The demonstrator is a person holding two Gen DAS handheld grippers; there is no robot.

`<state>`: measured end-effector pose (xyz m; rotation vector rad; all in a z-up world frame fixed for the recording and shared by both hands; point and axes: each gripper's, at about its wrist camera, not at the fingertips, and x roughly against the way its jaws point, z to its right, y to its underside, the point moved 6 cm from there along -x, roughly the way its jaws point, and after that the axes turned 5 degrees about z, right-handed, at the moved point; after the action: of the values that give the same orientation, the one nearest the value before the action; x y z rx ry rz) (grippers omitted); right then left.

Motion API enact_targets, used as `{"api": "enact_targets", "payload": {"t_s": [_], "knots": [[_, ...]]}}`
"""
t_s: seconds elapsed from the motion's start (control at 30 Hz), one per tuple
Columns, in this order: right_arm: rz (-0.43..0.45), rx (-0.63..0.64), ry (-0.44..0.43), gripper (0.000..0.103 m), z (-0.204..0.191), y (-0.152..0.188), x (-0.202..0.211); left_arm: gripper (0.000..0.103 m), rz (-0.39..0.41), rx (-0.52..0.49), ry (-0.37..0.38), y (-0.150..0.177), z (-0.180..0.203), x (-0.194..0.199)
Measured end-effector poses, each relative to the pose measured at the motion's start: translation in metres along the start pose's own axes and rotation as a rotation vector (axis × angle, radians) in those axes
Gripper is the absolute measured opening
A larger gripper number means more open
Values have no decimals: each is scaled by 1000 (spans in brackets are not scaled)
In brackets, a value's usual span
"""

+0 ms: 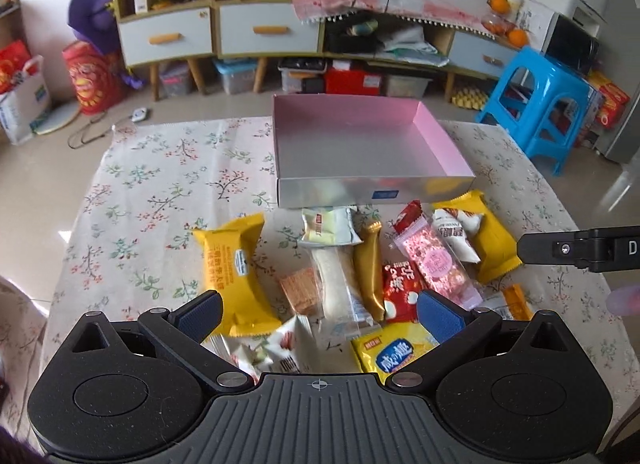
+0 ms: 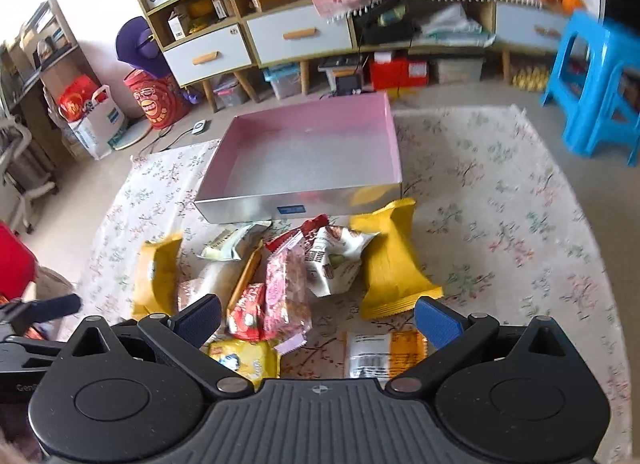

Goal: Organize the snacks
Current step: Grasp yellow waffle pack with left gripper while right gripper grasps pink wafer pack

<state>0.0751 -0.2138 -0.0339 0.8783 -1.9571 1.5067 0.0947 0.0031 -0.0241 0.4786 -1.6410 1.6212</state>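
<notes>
Left wrist view: the left gripper (image 1: 320,314) is held spread wide above the near end of a heap of snacks, with nothing between its blue pads (image 1: 200,314). The heap lies on a floral tablecloth (image 1: 160,184), just in front of a pink-lined box (image 1: 436,136) whose silver front wall faces the camera. A yellow packet (image 1: 236,264) lies at the left of the heap; a long white bar (image 1: 338,284), a gold packet (image 1: 370,264) and a pink-patterned packet (image 1: 436,260) lie in the middle. No snack is seen inside the box. A black finger of the right gripper (image 1: 580,250) enters from the right edge.

Right wrist view: the right gripper (image 2: 318,318) is likewise held wide and empty over the heap. A large yellow packet (image 2: 394,260) lies just beside the box's (image 2: 394,144) front corner, with a white-and-brown packet (image 2: 336,264) touching its left side. A yellow-and-blue packet (image 2: 244,360) lies nearest the camera. A blue stool (image 2: 600,84) stands beyond the table.
</notes>
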Motion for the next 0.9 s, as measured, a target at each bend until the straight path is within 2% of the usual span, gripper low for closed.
{"api": "enact_targets", "payload": {"t_s": [0.2, 0.3, 0.37, 0.4, 0.47, 0.6, 0.67, 0.9], "knots": [[-59, -70, -86, 93, -5, -10, -16, 103, -49, 38, -23, -7, -25, -25], [-90, -113, -166, 89, -11, -11, -28, 102, -77, 96, -23, -1, -44, -43], [-106, -124, -195, 79, -13, -9, -38, 101, -92, 134, -24, 2, -56, -54], [-115, -127, -197, 75, -14, -7, -44, 100, -90, 141, -25, 2, -60, -58], [-145, -135, -185, 61, -13, -7, -54, 98, -82, 146, -31, 0, -67, -66], [-152, -127, -167, 52, -12, -10, -65, 93, -82, 140, -41, -3, -70, -79], [-157, -113, -158, 45, -13, -10, -70, 90, -97, 139, -46, -2, -70, -86], [-188, -25, -100, 40, -15, 1, -87, 80, -140, 134, -82, 2, -70, -106]]}}
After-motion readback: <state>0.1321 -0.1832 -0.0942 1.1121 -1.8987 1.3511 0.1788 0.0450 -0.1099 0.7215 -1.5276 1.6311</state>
